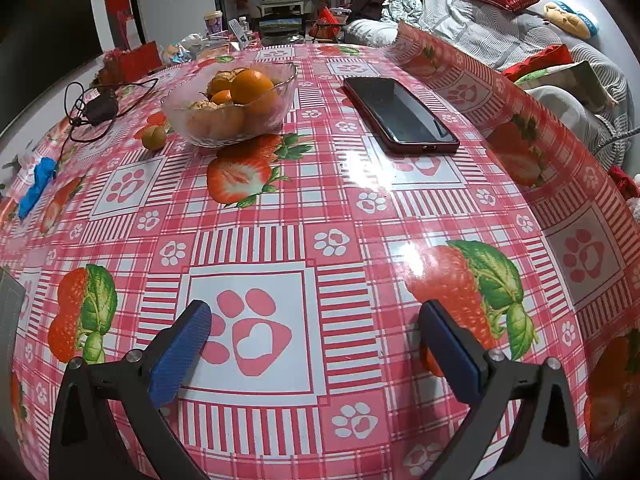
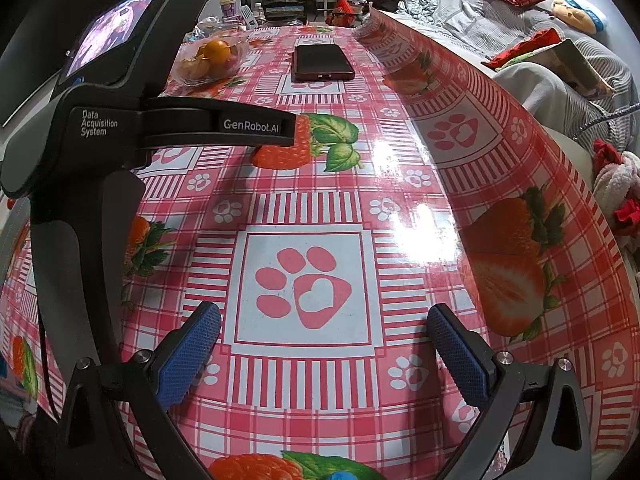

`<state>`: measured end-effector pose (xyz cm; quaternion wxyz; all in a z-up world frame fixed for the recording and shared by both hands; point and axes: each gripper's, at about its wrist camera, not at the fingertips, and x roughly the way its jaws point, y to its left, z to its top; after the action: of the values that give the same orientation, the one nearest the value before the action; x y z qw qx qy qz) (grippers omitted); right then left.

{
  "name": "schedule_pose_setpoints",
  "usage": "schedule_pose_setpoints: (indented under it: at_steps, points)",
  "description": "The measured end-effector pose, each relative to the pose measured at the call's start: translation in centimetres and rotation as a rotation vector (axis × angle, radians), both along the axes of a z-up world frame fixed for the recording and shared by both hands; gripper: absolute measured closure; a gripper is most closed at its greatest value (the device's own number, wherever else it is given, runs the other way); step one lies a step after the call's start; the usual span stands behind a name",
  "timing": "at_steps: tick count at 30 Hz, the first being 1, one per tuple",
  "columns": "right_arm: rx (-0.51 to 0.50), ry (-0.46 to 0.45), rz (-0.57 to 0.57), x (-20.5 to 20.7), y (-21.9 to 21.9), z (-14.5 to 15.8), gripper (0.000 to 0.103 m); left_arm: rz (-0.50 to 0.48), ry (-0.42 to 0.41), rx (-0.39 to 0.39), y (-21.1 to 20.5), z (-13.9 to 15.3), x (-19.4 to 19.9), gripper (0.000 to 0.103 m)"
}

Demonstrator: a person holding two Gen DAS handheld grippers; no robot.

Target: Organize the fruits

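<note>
A clear glass bowl [image 1: 276,114] holds oranges [image 1: 252,86] and several walnuts at the far side of the table. One small yellowish fruit [image 1: 154,137] lies on the cloth just left of the bowl. My left gripper [image 1: 316,320] is open over a paw print near the table's front, far from the bowl, with nothing between its blue pads. My right gripper [image 2: 324,322] is also open and empty above another paw print. The right wrist view shows the same bowl [image 2: 234,65] far ahead on the left, with the left gripper's black body [image 2: 120,120] in front of it.
A dark phone [image 1: 400,114] lies right of the bowl. A black cable and charger [image 1: 98,108] and a blue object [image 1: 38,184] sit at the left. The tablecloth [image 1: 500,120] curls up along the right edge, beside a sofa with cushions. Cups and clutter stand at the far end.
</note>
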<state>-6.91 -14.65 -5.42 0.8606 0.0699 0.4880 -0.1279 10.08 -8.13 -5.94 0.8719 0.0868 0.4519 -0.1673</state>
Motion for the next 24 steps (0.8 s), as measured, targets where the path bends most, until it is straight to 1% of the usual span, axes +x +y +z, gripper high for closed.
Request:
schedule_pose_setpoints:
  at_steps: [24]
  points:
    - [0.004, 0.011, -0.004, 0.2, -0.05, -0.13, 0.0, 0.0, 0.0, 0.001, 0.0, 0.0, -0.03, 0.0]
